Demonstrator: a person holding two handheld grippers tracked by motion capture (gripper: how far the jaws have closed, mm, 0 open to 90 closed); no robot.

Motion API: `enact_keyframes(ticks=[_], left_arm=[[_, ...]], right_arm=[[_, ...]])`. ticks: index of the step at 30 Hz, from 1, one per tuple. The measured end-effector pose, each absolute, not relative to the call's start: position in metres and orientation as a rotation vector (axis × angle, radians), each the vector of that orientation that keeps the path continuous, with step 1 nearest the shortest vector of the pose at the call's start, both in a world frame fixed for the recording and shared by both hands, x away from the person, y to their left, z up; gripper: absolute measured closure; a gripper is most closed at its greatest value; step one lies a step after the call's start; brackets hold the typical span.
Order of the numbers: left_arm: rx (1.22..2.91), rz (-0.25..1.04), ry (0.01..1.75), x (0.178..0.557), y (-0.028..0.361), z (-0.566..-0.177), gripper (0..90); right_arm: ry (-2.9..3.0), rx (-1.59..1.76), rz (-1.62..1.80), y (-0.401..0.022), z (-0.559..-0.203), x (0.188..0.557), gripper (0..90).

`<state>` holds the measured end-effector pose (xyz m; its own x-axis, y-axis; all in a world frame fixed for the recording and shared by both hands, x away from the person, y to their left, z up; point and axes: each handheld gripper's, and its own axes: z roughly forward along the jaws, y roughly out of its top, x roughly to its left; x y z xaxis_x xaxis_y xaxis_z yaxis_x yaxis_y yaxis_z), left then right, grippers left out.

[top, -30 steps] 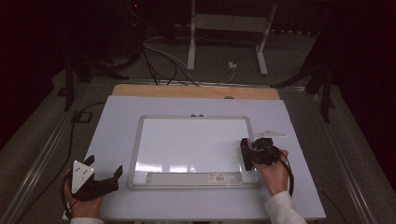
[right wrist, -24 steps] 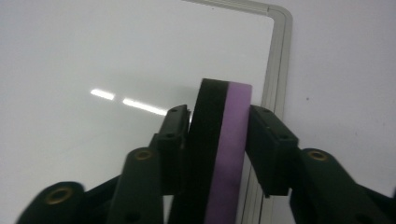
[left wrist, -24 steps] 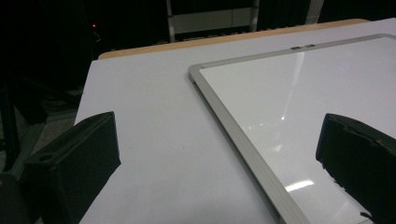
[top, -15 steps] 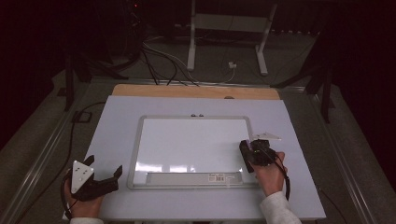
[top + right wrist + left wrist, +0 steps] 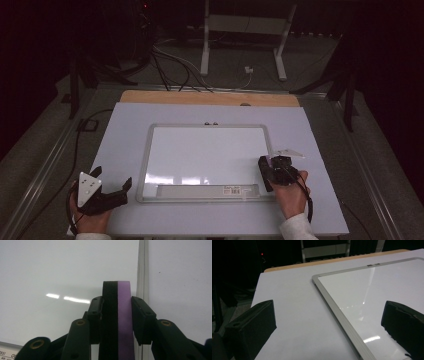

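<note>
- Right gripper [image 5: 268, 170] has shifted slightly left since the earlier frames, from the board's right frame edge to just over the writing surface; its jaws have just been closing and now clamp a flat eraser block [image 5: 117, 317], black felt on one side, purple on the other, held on edge between the pads.
- Left gripper [image 5: 111, 189] hasn't moved: sits at the near left corner of the table, jaws wide apart, nothing between them, just beside the board's left frame edge.
- White rectangular dry-erase board with a silver metal frame [image 5: 150, 150] lies flat in the middle of the pale lavender table top [image 5: 120, 125]; writing surface looks clean.
- Near edge of the board has a grey tray strip with a barcode label [image 5: 235, 189].
- Far edge of the table is a bare wooden strip [image 5: 200, 97].
- Beyond that: dark floor, cables, a white metal stand [image 5: 245, 30].
</note>
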<state>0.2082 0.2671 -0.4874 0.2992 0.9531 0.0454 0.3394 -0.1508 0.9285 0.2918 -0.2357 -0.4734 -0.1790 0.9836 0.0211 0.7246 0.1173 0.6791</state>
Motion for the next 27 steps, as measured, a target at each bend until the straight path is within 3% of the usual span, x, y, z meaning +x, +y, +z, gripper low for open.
enact_keyframes(ticks=[5, 20, 27], left_arm=[[1.672, 0.862, 1.191, 0.208, 0.268, -0.488, 0.4], [1.662, 0.861, 1.188, 0.208, 0.268, -0.487, 0.4], [1.658, 0.859, 1.184, 0.208, 0.268, -0.487, 0.4]], right_arm=[[1.943, 1.656, 0.797, -0.24, -0.472, 0.292, 60.9], [1.877, 1.448, 1.15, -0.266, -0.456, 0.287, 17.3], [1.86, 1.39, 1.197, -0.285, -0.46, 0.276, 14.2]])
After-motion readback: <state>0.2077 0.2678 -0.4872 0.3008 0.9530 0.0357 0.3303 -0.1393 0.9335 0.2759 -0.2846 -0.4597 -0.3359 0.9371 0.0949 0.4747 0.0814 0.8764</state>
